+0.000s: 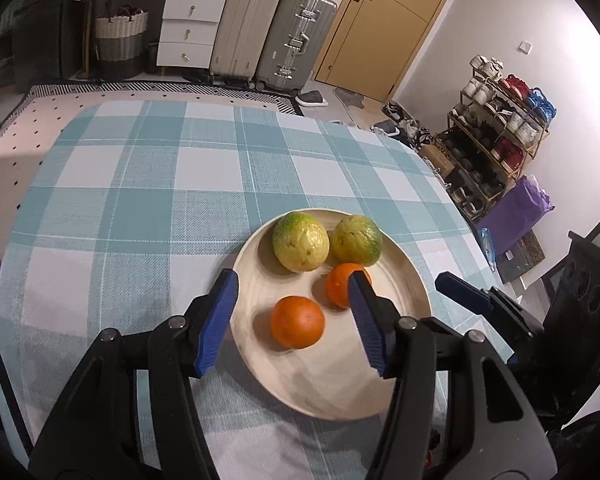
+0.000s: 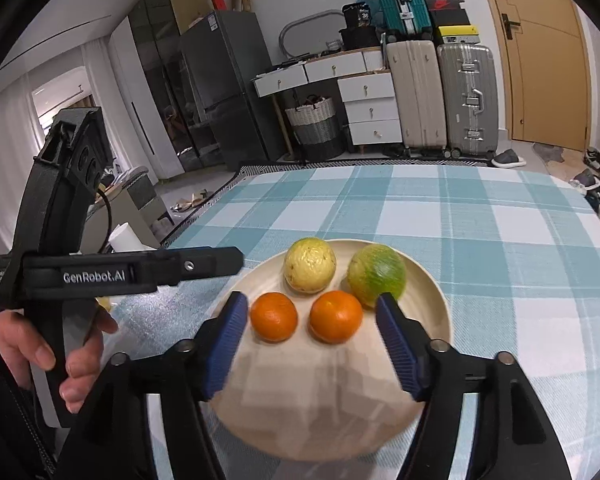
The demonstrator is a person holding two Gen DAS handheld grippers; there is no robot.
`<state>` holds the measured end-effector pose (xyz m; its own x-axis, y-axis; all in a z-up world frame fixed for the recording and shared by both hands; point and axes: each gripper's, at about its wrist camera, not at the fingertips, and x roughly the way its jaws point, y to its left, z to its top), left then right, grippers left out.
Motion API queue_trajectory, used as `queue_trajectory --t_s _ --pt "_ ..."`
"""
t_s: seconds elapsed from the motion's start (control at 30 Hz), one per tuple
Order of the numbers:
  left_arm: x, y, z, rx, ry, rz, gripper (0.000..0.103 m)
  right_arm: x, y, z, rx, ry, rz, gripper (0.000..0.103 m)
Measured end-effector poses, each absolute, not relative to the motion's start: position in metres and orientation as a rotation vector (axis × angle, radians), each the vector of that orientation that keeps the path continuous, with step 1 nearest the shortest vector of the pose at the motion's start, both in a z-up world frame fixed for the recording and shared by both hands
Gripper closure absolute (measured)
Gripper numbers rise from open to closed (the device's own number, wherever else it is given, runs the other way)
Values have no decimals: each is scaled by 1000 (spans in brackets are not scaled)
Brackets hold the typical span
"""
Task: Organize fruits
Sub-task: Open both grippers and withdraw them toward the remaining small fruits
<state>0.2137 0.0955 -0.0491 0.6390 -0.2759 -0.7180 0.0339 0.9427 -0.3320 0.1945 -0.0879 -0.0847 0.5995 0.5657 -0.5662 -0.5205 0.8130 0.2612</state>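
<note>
plate (image 2: 432, 304) holding two oranges (image 2: 274, 317), two guavas (image 2: 309, 265)

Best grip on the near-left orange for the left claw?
Take the orange across its widest middle, coming down from above and the near side. It is round, sits apart from the other orange on the plate, and already lies between the open left claw pads.
</note>
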Motion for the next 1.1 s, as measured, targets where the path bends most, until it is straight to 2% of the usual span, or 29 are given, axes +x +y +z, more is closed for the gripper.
queue_trajectory --t_s 0.13,0.2,0.33,0.5,0.67,0.8,0.9,1.1 --pt "197 89 -41 -282 850 -175 48 184 -97 -85 96 688 622 28" --pt "188 86 -38 -278 843 -170 44 178 -100 -84 96 685 614 27" --pt "172 80 -33 -285 833 -173 42 163 -108 -80 108 672 612 19" --pt "150 73 -33 -294 801 -158 30 142 -116 -70 106 636 620 16" --pt "131 64 -47 -308 827 -164 30 125 -126 -63 122 616 609 11" --pt "116 57 -55 -303 837 -148 23 113 -132 -60 131 603 610 8" --pt "106 52 -59 -306 846 -147 23 104 -137 -59 132 597 600 5" --pt "85 43 -65 -289 854 -148 19 87 -149 -62 150 612 597 4"
